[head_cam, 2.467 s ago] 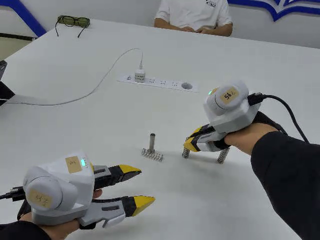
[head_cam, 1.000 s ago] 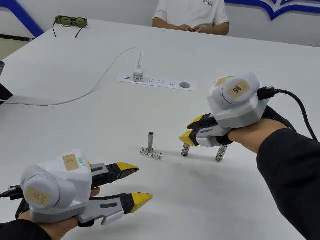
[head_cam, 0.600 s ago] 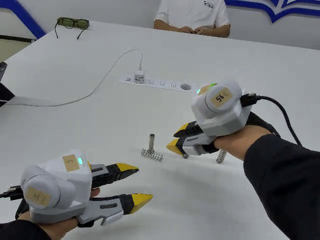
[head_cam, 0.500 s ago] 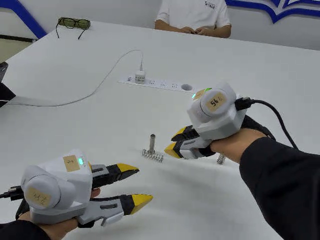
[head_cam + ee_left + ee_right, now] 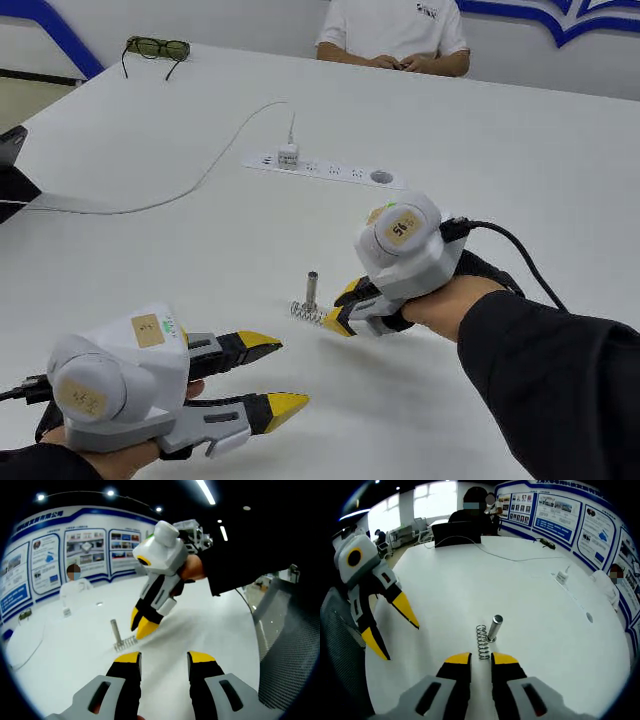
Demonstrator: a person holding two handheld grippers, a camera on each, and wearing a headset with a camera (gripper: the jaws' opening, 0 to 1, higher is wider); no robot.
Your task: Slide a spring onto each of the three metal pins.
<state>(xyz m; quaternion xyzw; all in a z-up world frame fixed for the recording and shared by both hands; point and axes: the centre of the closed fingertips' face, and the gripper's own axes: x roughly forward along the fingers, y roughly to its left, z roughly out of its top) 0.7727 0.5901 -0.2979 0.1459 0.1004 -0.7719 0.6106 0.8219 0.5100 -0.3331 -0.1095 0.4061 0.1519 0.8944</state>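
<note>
Right gripper (image 5: pixel 480 657) held just at the spring (image 5: pixel 482 641) laid beside the upright pin (image 5: pixel 494 627), jaws narrowly parted (nothing gripped), left gripper (image 5: pixel 164 656) held wide apart, empty.

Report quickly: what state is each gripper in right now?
Left gripper: open, holding nothing.
Right gripper: slightly open, empty, tips at the loose spring.

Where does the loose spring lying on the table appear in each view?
Head view: spring at centre, just left of the right gripper.
Left gripper view: spring left of centre, below the right gripper's tips.
Right gripper view: spring low centre, just beyond the jaws.
Shared landmark: the upright pin beside it.
</note>
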